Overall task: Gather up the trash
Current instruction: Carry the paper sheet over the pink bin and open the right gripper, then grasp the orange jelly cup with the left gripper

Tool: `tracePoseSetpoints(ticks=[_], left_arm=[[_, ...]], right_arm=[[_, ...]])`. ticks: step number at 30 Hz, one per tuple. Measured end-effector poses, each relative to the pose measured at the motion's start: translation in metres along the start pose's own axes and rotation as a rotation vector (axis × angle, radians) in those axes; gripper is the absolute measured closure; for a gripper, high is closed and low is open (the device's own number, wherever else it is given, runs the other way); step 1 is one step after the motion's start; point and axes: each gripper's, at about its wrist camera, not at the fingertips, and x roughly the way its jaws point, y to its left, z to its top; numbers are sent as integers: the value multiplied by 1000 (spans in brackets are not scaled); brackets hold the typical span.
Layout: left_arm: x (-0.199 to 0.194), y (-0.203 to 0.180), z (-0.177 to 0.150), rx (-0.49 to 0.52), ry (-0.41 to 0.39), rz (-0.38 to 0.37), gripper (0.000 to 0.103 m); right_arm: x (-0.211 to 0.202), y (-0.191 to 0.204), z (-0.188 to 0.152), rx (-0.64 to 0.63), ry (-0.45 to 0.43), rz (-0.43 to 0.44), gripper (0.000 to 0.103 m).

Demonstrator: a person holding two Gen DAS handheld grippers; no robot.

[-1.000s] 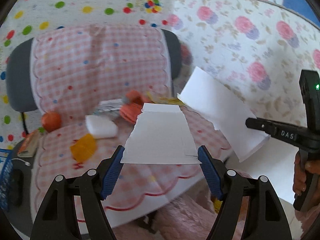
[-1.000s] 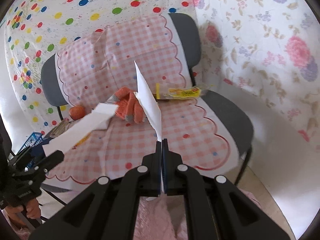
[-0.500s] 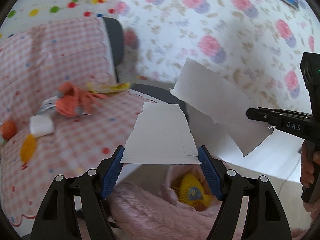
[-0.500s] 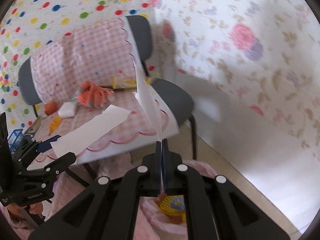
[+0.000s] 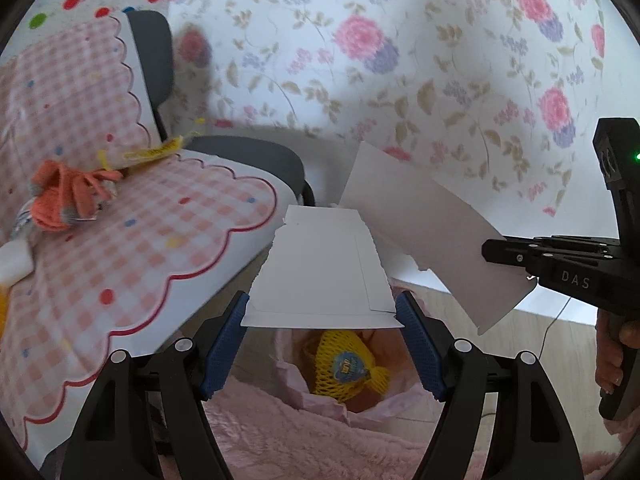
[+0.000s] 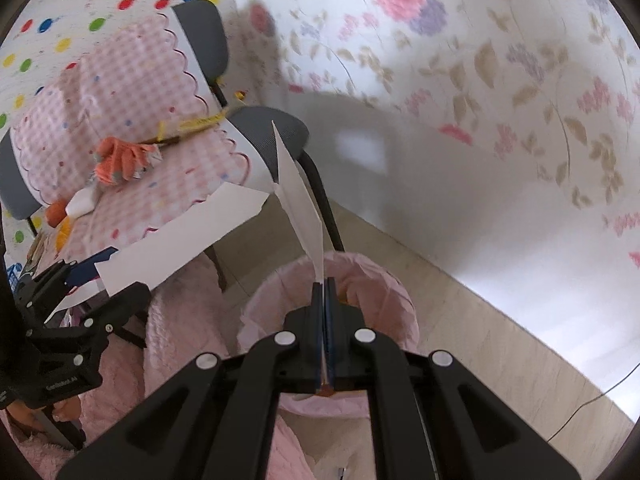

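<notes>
Left wrist view: the left claw (image 5: 322, 326) is gripping a flat white torn card sheet (image 5: 320, 276) edge to edge. The right claw (image 6: 324, 292) is clenching another white torn paper piece (image 6: 300, 204), both seemingly hovering over the pink-lined trash bin (image 6: 396, 280).

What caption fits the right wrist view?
Right gripper pinches torn white paper above the pink-lined trash bin.

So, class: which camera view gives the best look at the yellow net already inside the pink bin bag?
The left wrist view: the yellow net lies in plain sight inside the pink bin bag, just below the held paper. In the right wrist view, the right gripper blocks the bag's inside.
</notes>
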Motion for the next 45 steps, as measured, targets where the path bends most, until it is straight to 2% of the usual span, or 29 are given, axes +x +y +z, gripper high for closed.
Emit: tracePoseSetpoints(ticks=[5,12,13,14,16,19,23,28,35,45], left_arm=[[20,-2,4,-11,38,-12,28],[40,5,10,-40,71,-6,22],[38,7,11,-46,66,-2,22],[35,11,12,-53,57,9,21],[29,19,13,-64,42,33,21],[15,33,15,-93,17,73,21],[-7,51,15,-127,-15,137,21],[-29,67,9,-159,-29,175,21],[-51,89,-4,-213,-33,216,21],[-82,140,-19,-333,-47,332,20]], right_arm=[[15,-7,3,10,23,14,101],[37,-17,9,39,38,24,99],[39,-17,9,42,43,26,92],[43,-17,8,40,51,26,79],[45,-15,7,29,54,22,64],[43,-13,8,33,49,30,63],[25,-9,20,22,-30,32,62],[14,2,32,-4,-75,64,62],[2,38,49,-86,-133,136,62],[16,110,75,-210,-125,258,58]])
